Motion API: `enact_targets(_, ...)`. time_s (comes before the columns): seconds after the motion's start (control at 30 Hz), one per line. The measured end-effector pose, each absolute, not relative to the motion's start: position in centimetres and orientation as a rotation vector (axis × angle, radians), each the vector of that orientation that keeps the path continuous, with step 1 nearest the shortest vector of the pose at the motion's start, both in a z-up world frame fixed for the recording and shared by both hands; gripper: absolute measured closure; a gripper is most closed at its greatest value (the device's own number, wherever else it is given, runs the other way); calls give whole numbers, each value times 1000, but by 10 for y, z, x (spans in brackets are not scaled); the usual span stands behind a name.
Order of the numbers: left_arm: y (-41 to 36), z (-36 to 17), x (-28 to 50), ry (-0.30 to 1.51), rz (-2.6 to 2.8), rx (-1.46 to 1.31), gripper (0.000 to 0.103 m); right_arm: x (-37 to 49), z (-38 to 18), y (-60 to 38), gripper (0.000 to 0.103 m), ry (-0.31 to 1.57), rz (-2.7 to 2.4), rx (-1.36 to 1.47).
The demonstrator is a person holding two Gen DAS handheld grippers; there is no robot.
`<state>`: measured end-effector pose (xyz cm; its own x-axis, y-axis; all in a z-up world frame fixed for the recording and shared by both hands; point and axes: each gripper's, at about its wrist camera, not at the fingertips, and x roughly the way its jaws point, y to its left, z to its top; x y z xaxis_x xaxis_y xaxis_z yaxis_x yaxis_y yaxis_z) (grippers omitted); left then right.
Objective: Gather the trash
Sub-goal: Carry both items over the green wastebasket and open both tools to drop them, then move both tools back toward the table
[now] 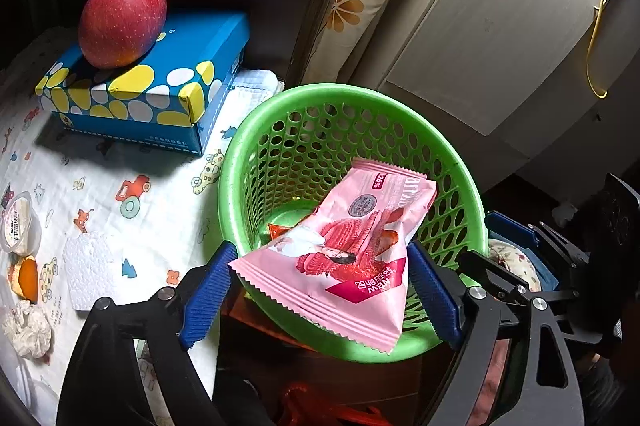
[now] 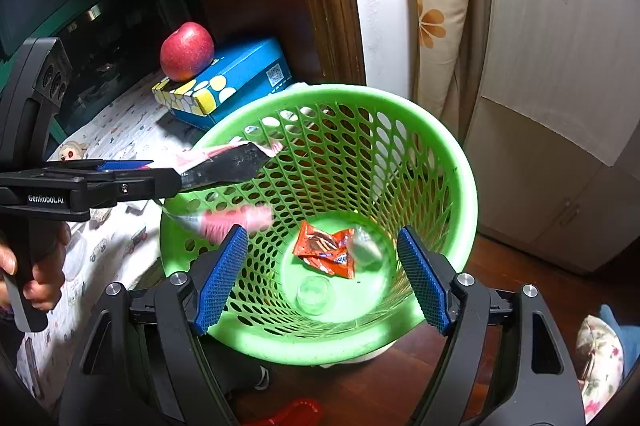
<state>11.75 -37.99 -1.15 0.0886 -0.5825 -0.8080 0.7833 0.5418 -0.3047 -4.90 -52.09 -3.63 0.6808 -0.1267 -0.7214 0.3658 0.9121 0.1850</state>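
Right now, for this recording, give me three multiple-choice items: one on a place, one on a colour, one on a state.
1. Where does the red apple sit?
A. in the basket
B. on the blue spotted cardboard box
C. on the floor

2. What colour is the perforated plastic basket?
A. green
B. white
C. red

3. How do the right gripper fingers stand?
A. shut on a cup
B. shut on nothing
C. open, empty

Answers: 1 B, the apple rests on the box lid. 2 A, rim and mesh wall are green. 3 C, the blue pads stand wide apart over the basket, while the pink snack wrapper lies between the left gripper fingers.
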Motion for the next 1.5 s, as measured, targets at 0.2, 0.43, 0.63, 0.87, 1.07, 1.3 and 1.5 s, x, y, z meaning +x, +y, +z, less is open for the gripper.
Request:
enact_targets(0.2, -365, -10, 115, 1054, -1008, 218, 18, -48, -32, -514, 25, 771, -271, 320)
enact_targets(0.43, -347, -9, 121, 1046, -977, 179, 15, -43, -24, -502, 25, 755, -256, 306)
enact_targets(0.63, -349, -13, 120, 1050, -979, 203, 12, -42, -20, -501, 24, 745, -260, 303)
enact_targets(0.87, -358, -17, 121, 1064, -972, 201, 10, -47, -23, -511, 24, 750, -282, 323)
enact_targets(1.07, -353, -13, 116, 1032, -956, 211, 9, -49, -25, -516, 24, 751, -286, 333)
enact_targets(1.3, -315, -10, 116, 986, -861, 207, 9, -41, -26, -505, 24, 755, -246, 324)
enact_targets(1.5, -260, -9, 119, 948, -741, 187, 9, -25, -24, -482, 23, 760, -186, 301)
